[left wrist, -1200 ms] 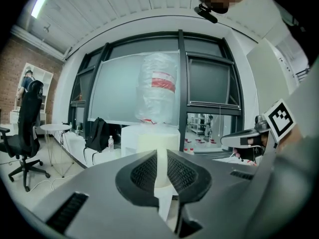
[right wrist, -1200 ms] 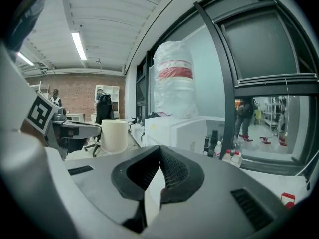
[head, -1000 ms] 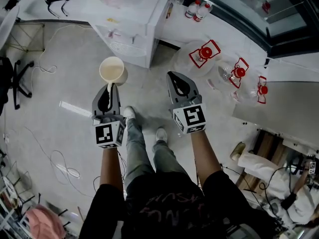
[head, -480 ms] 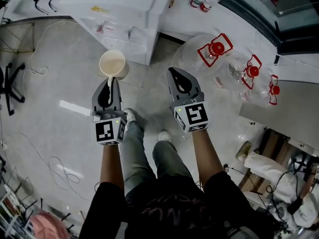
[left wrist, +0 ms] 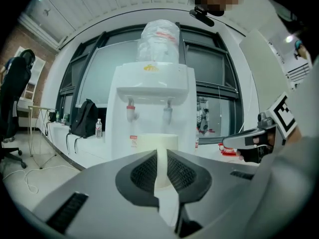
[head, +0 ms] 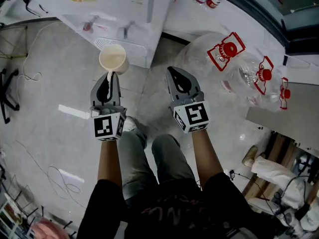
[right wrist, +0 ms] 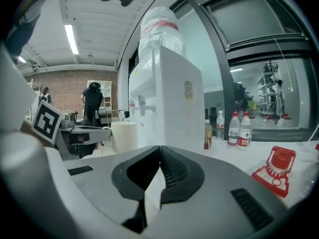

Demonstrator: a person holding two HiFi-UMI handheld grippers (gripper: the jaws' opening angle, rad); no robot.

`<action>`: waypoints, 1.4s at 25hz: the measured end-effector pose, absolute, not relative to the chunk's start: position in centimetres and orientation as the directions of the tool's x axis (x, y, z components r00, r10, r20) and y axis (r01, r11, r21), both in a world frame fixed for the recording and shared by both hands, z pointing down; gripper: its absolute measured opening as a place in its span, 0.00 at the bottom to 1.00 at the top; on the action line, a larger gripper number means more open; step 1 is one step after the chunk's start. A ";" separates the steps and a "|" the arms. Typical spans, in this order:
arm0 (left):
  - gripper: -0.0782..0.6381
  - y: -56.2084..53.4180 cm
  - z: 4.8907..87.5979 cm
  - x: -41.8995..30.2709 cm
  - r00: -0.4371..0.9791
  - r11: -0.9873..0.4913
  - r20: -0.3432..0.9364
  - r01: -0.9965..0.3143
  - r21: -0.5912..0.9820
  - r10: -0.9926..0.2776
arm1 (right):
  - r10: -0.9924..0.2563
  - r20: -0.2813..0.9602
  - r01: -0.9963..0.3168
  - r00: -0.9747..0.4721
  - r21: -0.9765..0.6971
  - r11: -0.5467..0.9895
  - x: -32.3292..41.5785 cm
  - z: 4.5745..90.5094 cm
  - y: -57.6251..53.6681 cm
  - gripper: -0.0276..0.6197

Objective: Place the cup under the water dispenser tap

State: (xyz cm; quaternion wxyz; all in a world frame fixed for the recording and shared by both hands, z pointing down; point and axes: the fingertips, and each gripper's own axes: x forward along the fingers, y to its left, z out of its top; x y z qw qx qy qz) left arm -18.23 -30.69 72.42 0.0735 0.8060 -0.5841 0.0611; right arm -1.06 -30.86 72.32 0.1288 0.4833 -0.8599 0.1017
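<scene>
Left gripper (head: 108, 76) is closed narrow on the thin handle (left wrist: 162, 169) of a cream-white cylindrical plastic cup (head: 113, 58). In the left gripper view its two dark ribbed pads (left wrist: 141, 173) press this handle from both sides, and the cup body stands upright just beyond the jaw tips. The cup hangs in the air over the grey tiled floor (head: 50, 83), with its open mouth up and, as far as the head view shows, nothing inside.

It is in front of the white floor-standing water dispenser (head: 117, 4), near the round drip grille (head: 123, 45) at the front of the machine. From the left gripper view the rim of the cup is lower than the red tap (left wrist: 131, 112) and the grey-blue tap (left wrist: 167, 114), about between them. The right gripper view shows the cup (right wrist: 123, 134) a little apart from the front of the dispenser (right wrist: 172, 103), not touching it.

The right gripper (head: 172, 72) is beside the left one, level with it and well apart. Its jaws are pressed together at the tips and hold nothing.

A big clear water bottle (left wrist: 159, 41) sits upside down on top of the dispenser. To the right of the machine, several large clear water jugs with red labels (head: 230, 50) lie on the floor. Small plastic bottles with red labels (right wrist: 239, 128) stand on the white ledge beside the dispenser. A black backpack (left wrist: 82, 118) rests on the ledge at the other side.
</scene>
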 end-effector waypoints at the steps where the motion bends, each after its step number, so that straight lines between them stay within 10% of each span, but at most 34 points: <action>1: 0.17 -31.1 73.1 -18.1 0.313 -0.310 0.180 -0.950 0.045 -0.932 | -0.806 0.318 -0.858 -0.498 -0.051 0.510 -1.0 73.1 -31.1 0.06; 35: 0.22 -36.1 79.5 -15.9 0.403 -0.399 0.098 -0.915 0.056 -0.910 | -0.789 0.372 -0.860 -0.489 -0.053 0.508 -1.8 82.7 -32.1 0.06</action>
